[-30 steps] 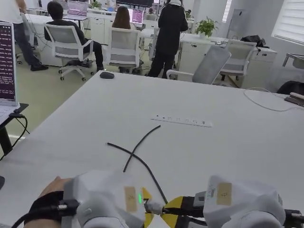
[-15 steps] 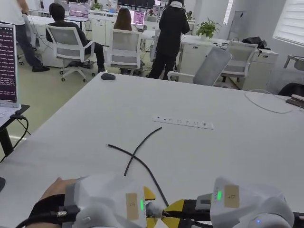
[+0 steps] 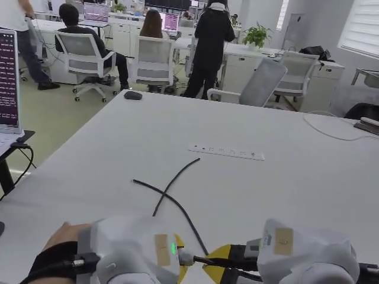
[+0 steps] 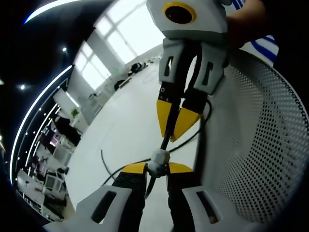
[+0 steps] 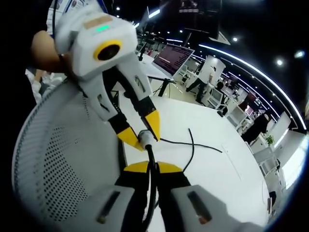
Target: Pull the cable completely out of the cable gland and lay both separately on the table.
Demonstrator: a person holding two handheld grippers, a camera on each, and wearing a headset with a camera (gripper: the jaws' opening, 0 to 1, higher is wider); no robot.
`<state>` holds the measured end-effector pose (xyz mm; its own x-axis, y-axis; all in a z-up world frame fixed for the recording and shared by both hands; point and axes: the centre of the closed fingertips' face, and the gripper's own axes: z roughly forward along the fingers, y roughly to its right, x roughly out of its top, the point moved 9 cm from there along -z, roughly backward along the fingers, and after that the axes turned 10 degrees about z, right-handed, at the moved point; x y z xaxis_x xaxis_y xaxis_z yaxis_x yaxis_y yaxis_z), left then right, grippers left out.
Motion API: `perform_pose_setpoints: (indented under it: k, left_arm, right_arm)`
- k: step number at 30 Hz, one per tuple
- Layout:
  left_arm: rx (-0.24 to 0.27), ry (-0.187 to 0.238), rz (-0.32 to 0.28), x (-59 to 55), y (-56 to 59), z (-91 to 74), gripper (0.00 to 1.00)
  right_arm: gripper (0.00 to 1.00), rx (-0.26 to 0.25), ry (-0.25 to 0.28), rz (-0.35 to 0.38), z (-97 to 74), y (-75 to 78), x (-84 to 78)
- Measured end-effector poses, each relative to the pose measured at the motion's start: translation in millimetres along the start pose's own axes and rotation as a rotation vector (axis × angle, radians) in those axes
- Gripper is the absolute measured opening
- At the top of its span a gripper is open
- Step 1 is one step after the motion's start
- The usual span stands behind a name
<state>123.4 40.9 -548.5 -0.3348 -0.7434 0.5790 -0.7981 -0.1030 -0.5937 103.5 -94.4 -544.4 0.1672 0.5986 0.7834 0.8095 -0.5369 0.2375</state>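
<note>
Mid-pull, jaws of the left gripper (image 4: 158, 167) clamp the cable gland (image 4: 157, 158), the right gripper (image 5: 147, 167) pinches the cable (image 5: 149, 153) just beside it, seemingly not yet free; next, draw straight apart.

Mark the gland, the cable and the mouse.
gland (image 4: 158, 159): left gripper view, its pale body.
cable (image 5: 150, 155): right gripper view, stretch just below the gland.
mouse (image 3: 132, 94): head view, its dark top.

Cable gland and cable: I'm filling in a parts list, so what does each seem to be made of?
Cable gland: probably moulded plastic, light grey-white with a smooth, slightly glossy surface; it is too small to rule out coated metal. Cable: black and matte, likely a rubber or PVC jacket; it lies in soft curves on the table, which suggests it is flexible.
</note>
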Motion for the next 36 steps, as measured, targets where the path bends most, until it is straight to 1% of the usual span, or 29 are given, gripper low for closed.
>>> perform_pose_setpoints:
  k: [1, 2, 3, 5, 6, 7, 9, 13, 17, 19, 20, 21, 22, 23, 24, 25, 26, 27, 29, 31, 33, 36]
  left_arm:
    - [0.004, -0.014, 0.0, -1.4, -0.7, 0.3, 0.16]
    - [0.005, -0.026, 0.003, -2.4, -0.6, 0.3, 0.16]
    - [0.004, -0.026, 0.002, -2.3, 0.2, 0.6, 0.16]
    - [0.009, -0.031, -0.001, -2.7, 0.2, 0.0, 0.16]
    - [0.013, -0.038, 0.0, -3.4, -0.2, -0.2, 0.16]
    - [0.015, -0.046, -0.003, -4.5, -0.4, 0.1, 0.16]
    - [0.015, -0.052, -0.007, -5.2, -0.7, 0.2, 0.16]
    - [0.014, -0.056, -0.011, -5.5, -0.4, 0.4, 0.16]
    - [0.013, -0.058, -0.016, -5.7, 0.0, 0.5, 0.16]
    - [0.007, -0.065, -0.017, -6.4, 0.4, 1.4, 0.16]
    - [0.009, -0.071, -0.014, -6.9, 0.2, 1.5, 0.16]
    - [0.008, -0.07, -0.016, -6.7, 0.2, 1.3, 0.16]
    - [0.002, -0.066, -0.021, -6.6, 0.9, 1.7, 0.16]
    - [-0.004, -0.069, -0.018, -6.7, 1.5, 2.1, 0.16]
    - [-0.011, -0.077, -0.011, -7.2, 2.6, 2.9, 0.16]
    - [-0.012, -0.08, -0.007, -7.4, 3.0, 3.2, 0.16]
    - [-0.012, -0.082, -0.004, -7.6, 2.9, 3.3, 0.17]
    - [-0.014, -0.084, -0.004, -7.8, 2.6, 3.3, 0.17]
    - [-0.02, -0.09, -0.001, -8.2, 2.9, 4.0, 0.17]
    - [-0.026, -0.096, 0.006, -8.3, 3.8, 4.6, 0.17]
    - [-0.028, -0.094, 0.01, -7.9, 4.1, 4.5, 0.17]
    - [-0.034, -0.091, 0.016, -7.2, 4.9, 4.5, 0.17]
  right_arm:
    - [0.03, -0.002, -0.006, 0.0, 0.5, 0.3, -1.0]
    - [0.03, -0.019, -0.027, 0.007, 1.1, 1.7, -3.6]
    - [0.03, -0.035, -0.046, 0.004, 1.1, 2.7, -5.2]
    - [0.03, -0.047, -0.065, 0.0, 2.2, 3.6, -7.5]
    - [0.03, -0.056, -0.077, 0.007, 2.0, 4.4, -8.8]
    - [0.03, -0.071, -0.103, 0.021, 2.1, 6.3, -11.8]
    - [0.03, -0.092, -0.138, 0.04, 2.5, 10.1, -16.3]
    - [0.03, -0.123, -0.179, 0.064, 2.0, 14.6, -21.6]
    - [0.04, -0.146, -0.202, 0.089, 1.4, 16.7, -24.2]
    - [0.06, -0.139, -0.214, 0.091, 1.9, 16.0, -24.3]
    - [0.08, -0.126, -0.223, 0.085, 2.4, 14.7, -24.2]
    - [0.14, -0.117, -0.216, 0.082, 3.0, 13.4, -23.3]
    - [0.22, -0.105, -0.187, 0.076, 3.6, 10.6, -19.5]
    - [0.25, -0.09, -0.152, 0.062, 4.5, 8.5, -15.6]
    - [0.23, -0.079, -0.126, 0.04, 2.6, 6.3, -11.6]
    - [0.18, -0.072, -0.106, 0.023, 1.6, 4.9, -8.7]
    - [0.16, -0.055, -0.073, 0.001, 0.7, 2.1, -4.8]
    - [0.15, -0.047, -0.043, -0.006, 0.4, 0.4, -1.7]
    - [0.15, -0.023, -0.01, -0.031, -0.4, -4.0, 2.9]
    - [0.12, -0.021, -0.002, -0.041, -1.2, -5.8, 4.0]
    - [0.09, -0.009, -0.007, -0.048, -0.2, -6.9, 3.5]
    - [0.07, -0.006, -0.015, -0.055, 0.5, -7.0, 2.8]
